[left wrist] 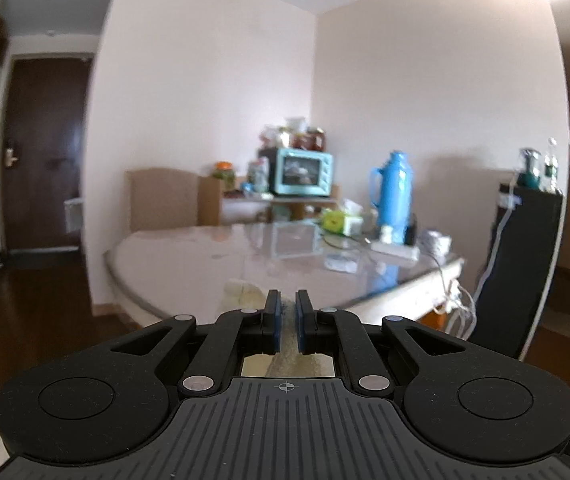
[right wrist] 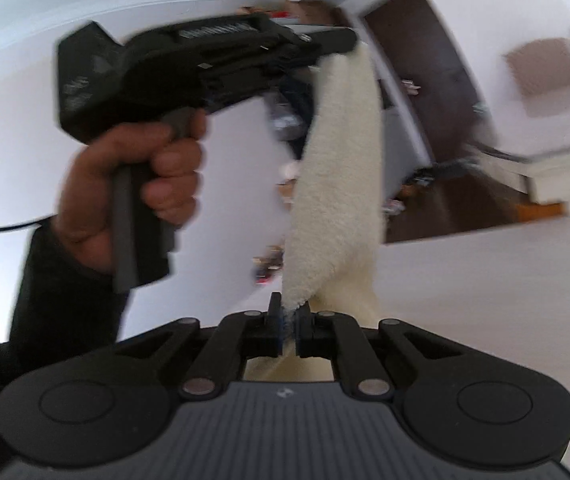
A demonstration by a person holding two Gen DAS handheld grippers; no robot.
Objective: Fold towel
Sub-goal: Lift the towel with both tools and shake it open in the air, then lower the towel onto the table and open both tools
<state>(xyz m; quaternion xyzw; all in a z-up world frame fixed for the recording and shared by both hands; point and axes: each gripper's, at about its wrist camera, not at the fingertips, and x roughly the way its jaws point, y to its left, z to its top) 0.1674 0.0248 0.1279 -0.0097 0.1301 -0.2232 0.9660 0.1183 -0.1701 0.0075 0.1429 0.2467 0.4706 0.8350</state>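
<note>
Right wrist view, tilted and motion-blurred: right gripper [right wrist: 289,322], black, two-fingered, jaws clamped on the lower end of a cream-white fleecy towel [right wrist: 337,184]. Towel runs up as a twisted band from these jaws to the left gripper [right wrist: 341,46], seen side-on near the top of this view, black pistol-shaped body, jaws pinched on the towel's upper end. Cloth hangs stretched between the two grippers, off any surface; more of it sags below and behind the right jaws. A person's left hand [right wrist: 133,184] wraps the left gripper's handle, fingers [right wrist: 173,160] curled round the front of the grip, dark sleeve [right wrist: 57,292] running down to the lower left. Behind: white wall, dark brown door [right wrist: 429,64], pale floor. Left wrist view: left gripper [left wrist: 288,312] again, blue pads [left wrist: 278,320] drawn close with cream cloth showing in the slit between them and bunched just past the left finger. Beyond, a glossy pale round-edged dining table [left wrist: 189,256]; toward its far right edge a bright blue plastic thermos jug [left wrist: 393,190] and a green-and-white tissue box [left wrist: 341,220]. Past the table's far edge, a turquoise toaster oven [left wrist: 301,170] on a shelf against the wall. Dark tall-backed chair [left wrist: 521,264] at the table's right edge.
</note>
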